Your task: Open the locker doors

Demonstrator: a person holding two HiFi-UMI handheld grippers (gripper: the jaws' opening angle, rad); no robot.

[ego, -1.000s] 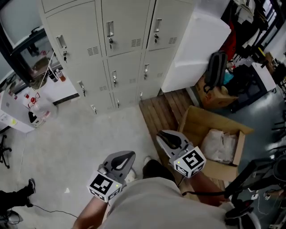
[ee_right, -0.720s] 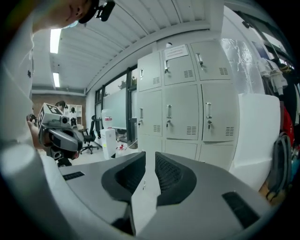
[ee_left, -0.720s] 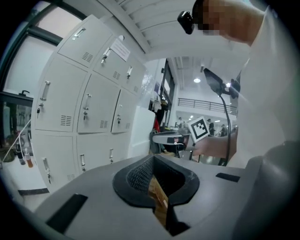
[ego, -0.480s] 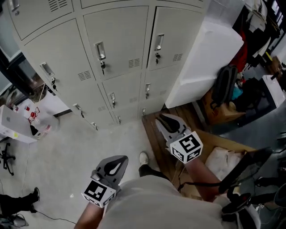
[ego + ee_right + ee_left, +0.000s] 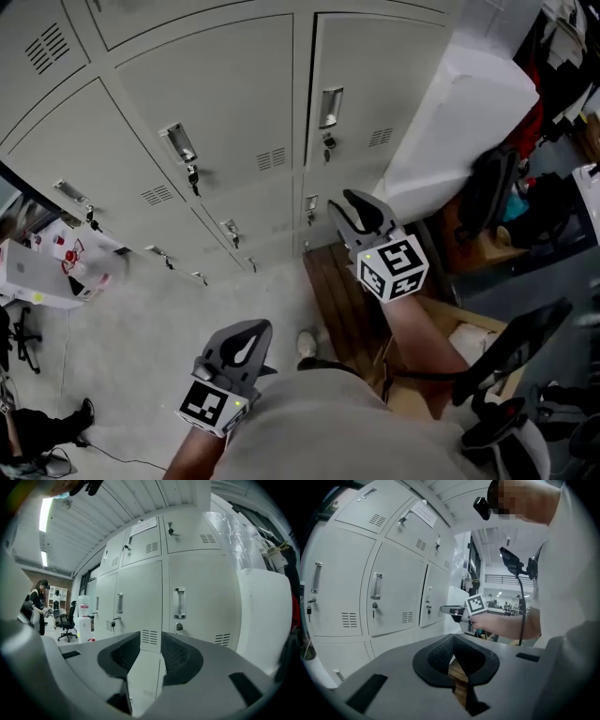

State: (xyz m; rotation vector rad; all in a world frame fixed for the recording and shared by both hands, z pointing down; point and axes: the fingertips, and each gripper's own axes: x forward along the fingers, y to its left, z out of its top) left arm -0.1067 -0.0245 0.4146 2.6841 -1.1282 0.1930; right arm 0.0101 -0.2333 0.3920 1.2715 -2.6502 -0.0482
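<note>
A bank of grey metal lockers (image 5: 234,84) stands in front of me, every door in view closed. My right gripper (image 5: 361,211) is raised towards the right-hand column, just below the door with the recessed handle (image 5: 330,108) and its key. In the right gripper view that handle (image 5: 178,603) is straight ahead, apart from the gripper. The right gripper's (image 5: 151,641) jaws are opening, with nothing between them. My left gripper (image 5: 246,342) hangs low by my body, away from the lockers. Its jaws (image 5: 453,641) meet at the tip and hold nothing.
A large white slab (image 5: 469,112) leans against the lockers' right side, with a black backpack (image 5: 492,187) beside it. A wooden pallet (image 5: 342,291) and a cardboard box (image 5: 459,328) lie on the floor under my right arm. A white table (image 5: 37,272) stands at the left.
I have come closer to the lockers. My right gripper rose and moved forward towards the right-hand column, and its jaws parted. The left gripper stayed low.
</note>
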